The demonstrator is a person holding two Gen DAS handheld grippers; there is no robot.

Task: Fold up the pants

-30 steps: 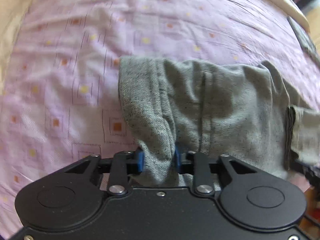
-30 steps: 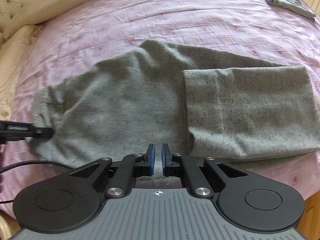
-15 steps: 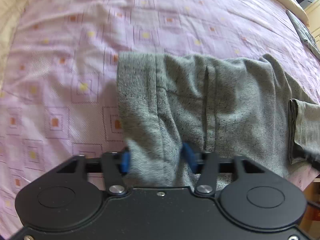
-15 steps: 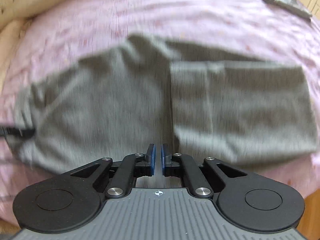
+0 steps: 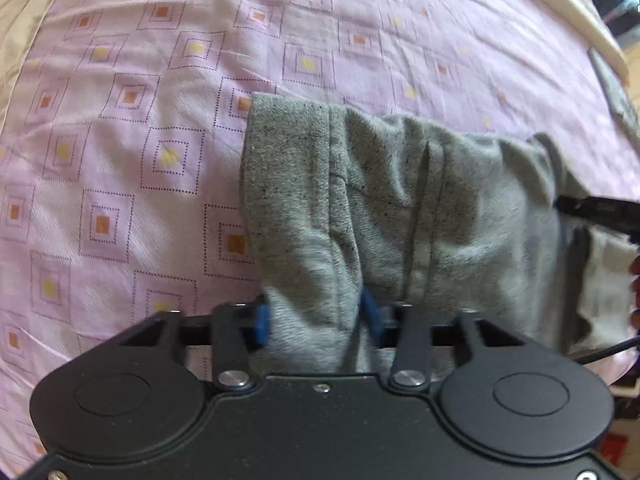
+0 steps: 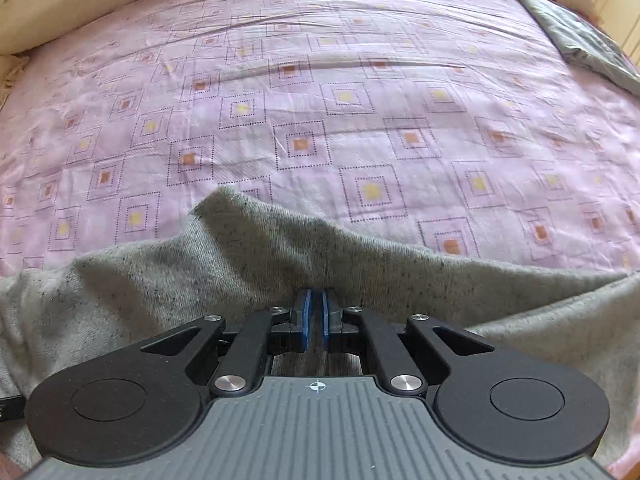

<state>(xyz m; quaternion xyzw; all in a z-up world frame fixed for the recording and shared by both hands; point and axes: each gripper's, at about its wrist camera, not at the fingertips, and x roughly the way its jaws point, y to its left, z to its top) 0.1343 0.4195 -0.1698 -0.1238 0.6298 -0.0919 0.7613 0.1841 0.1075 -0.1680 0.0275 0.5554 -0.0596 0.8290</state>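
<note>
Right gripper (image 6: 315,314) nearer pants (image 6: 224,276), seemingly.

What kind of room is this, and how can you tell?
Most likely a bedroom. The grey pants lie on a wide bed with a pink patterned sheet, a cream pillow lies along its far edge, and another folded grey cloth sits at one corner.

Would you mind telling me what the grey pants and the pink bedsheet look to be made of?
Pants: probably a soft heathered knit, like sweatpant jersey; matte grey with dark flecks, a stitched hem band and limp folds. Bedsheet: likely thin woven cotton or a blend; smooth, faintly shiny, finely creased, printed with dotted squares.
</note>
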